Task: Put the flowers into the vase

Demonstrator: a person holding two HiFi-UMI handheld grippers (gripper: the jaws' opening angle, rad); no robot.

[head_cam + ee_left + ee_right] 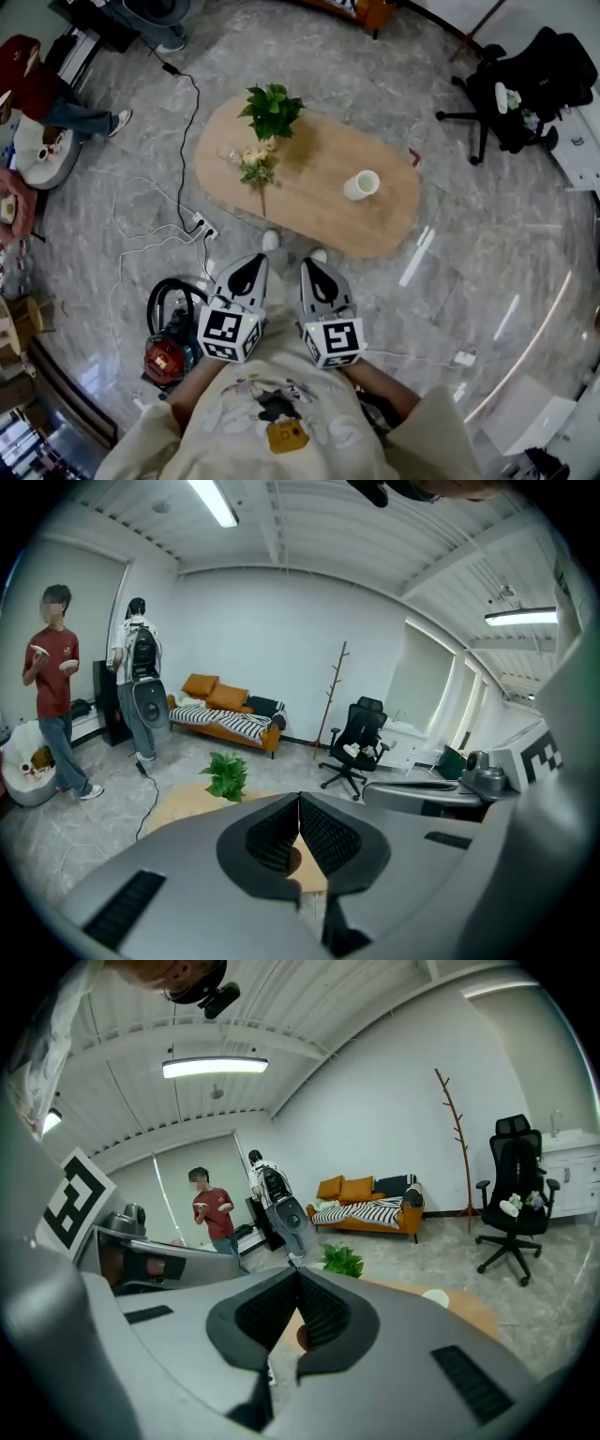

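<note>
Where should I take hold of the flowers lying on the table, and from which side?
Probably the bare stem, not the blooms. The flowers lie flat with the stem pointing at the near edge of the table, so come from that side with the left gripper, jaws across the stem. It is shut now; open it first.

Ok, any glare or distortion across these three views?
Head view: strong fisheye, bright streaks glaring off the marble floor, the table evenly lit. Left gripper view: dark corners, walls bend, ceiling light blown out. Right gripper view: same curving, ceiling light overexposed.
</note>
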